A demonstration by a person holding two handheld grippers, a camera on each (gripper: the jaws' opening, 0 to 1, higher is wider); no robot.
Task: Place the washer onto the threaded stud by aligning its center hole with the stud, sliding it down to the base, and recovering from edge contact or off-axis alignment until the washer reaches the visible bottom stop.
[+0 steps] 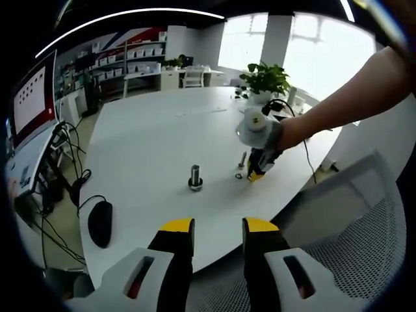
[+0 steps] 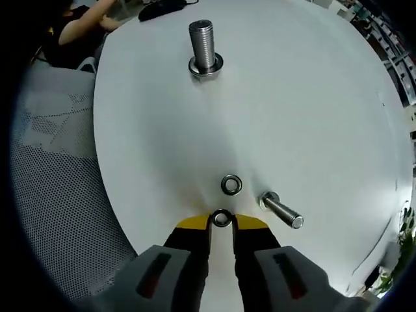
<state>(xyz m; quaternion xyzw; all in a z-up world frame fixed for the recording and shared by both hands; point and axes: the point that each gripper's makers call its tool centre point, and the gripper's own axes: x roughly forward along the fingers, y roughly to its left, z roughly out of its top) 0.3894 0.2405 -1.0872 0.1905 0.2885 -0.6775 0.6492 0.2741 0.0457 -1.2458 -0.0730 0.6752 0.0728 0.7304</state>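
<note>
Near the table's (image 2: 312, 78) chair-side edge, the right gripper (image 2: 221, 219) is pinching a washer (image 2: 221, 218) at its tips; it should lift level, centering the hole over the upright threaded stud (image 2: 203, 45). Left gripper (image 1: 218, 227) is hovering spread, holding nothing.

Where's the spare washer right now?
In the right gripper view, the loose washer lies flat on the table, just beyond the right gripper, beside the lying bolt.

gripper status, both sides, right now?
Left gripper: open, holding nothing, above the table.
Right gripper: shut on a washer at its tips, low over the table.
</note>
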